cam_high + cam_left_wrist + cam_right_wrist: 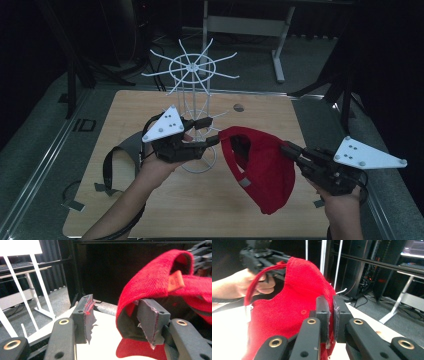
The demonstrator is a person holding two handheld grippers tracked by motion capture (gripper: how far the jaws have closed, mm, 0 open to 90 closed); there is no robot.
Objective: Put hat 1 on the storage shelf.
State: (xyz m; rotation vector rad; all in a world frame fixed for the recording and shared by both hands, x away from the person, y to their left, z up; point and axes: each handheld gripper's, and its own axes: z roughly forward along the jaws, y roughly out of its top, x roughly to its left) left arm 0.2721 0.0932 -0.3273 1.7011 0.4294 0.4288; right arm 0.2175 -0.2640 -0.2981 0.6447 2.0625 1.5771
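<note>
The right gripper (286, 146) is pinching the crown of a red knitted cap (262, 170) with a back strap, its two black jaws pressed together on a fold of the fabric, as the right gripper view shows, where the cap (287, 315) is hanging away to the left of the closed jaws. The left gripper (212, 131) is standing with its jaws parted about halfway; in the left gripper view one pad (150, 320) is sitting inside the cap's opening under the red brim band (150, 282), while the other pad (87, 320) is standing apart in free air, so the jaws are not pressing on the cloth.

The cap is hanging in the air between the two grippers, above the front right part of a light wooden tabletop (200, 200), its opening turned toward the left gripper and its thin strap (235, 165) looping down at that side. A small tan label (175, 281) is showing on the inside of the band.

Just behind the left gripper, a white wire rack (192, 100) with a round base and spoke-like arms spreading from a ring at its top is standing upright on the table. At the left edge of the tabletop, a dark grey cap (122, 155) is lying near the person's left forearm (130, 200). Beyond the table, the legs of a white desk (280, 50) are standing on the grey floor.
</note>
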